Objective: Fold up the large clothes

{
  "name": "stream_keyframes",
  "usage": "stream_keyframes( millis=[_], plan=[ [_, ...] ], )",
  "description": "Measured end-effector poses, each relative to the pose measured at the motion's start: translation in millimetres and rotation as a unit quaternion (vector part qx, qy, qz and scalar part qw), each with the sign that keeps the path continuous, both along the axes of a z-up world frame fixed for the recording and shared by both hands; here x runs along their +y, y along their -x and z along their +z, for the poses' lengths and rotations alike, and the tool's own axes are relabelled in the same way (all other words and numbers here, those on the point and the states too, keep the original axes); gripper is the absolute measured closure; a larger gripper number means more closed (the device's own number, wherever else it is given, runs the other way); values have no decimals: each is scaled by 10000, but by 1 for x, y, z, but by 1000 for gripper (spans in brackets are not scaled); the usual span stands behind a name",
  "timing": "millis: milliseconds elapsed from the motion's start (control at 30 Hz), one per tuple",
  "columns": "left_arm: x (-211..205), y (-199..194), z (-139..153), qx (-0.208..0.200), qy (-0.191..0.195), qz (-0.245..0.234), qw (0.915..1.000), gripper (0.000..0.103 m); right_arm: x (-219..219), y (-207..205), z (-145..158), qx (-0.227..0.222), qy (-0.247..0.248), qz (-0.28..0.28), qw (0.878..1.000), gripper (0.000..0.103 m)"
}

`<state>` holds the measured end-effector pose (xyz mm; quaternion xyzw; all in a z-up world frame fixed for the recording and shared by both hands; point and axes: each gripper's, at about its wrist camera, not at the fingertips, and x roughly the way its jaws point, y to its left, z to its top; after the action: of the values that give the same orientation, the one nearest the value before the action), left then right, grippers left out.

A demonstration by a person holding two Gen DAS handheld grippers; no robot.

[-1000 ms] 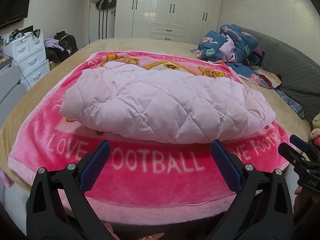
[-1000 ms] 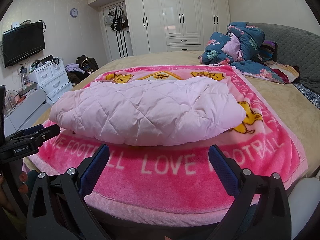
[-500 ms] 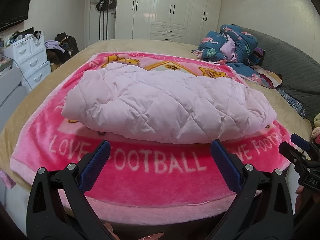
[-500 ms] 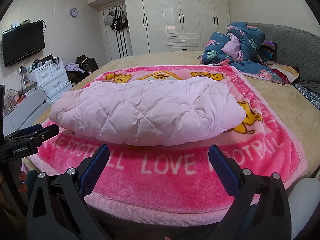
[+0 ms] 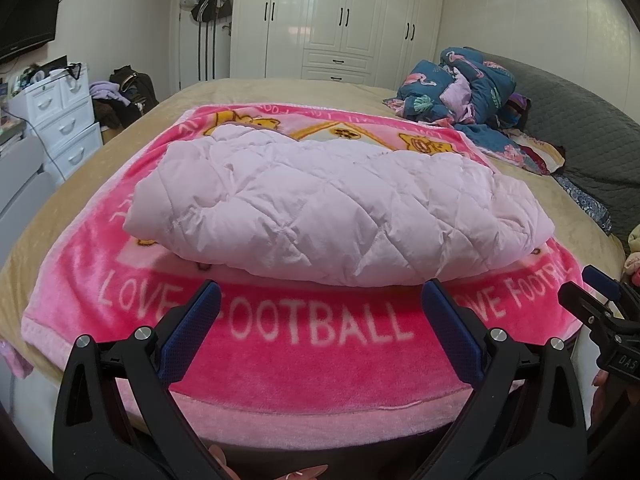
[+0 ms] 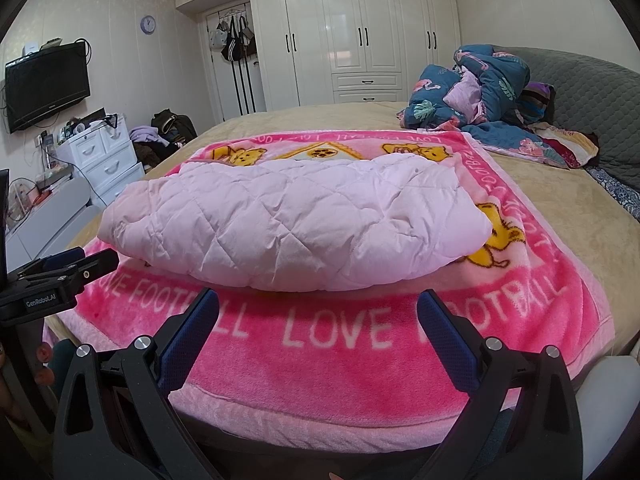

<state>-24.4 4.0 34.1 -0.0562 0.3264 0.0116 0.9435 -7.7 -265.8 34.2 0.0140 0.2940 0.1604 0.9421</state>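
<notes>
Pale-pink quilted coat (image 5: pixel 336 208) lies folded in a compact bundle on the pink blanket (image 5: pixel 304 332), unchanged over the last second. Your left gripper (image 5: pixel 320 312) and right gripper (image 6: pixel 318 316) remain spread, empty, short of it: folding appears complete.
</notes>
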Motion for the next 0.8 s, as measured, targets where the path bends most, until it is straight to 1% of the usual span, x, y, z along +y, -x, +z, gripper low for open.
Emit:
stream_keyframes(
  millis=[800],
  plan=[
    [5,0,1,5,-110,39,9999,9,1,0,0,10,5,-1,10000,4]
  ],
)
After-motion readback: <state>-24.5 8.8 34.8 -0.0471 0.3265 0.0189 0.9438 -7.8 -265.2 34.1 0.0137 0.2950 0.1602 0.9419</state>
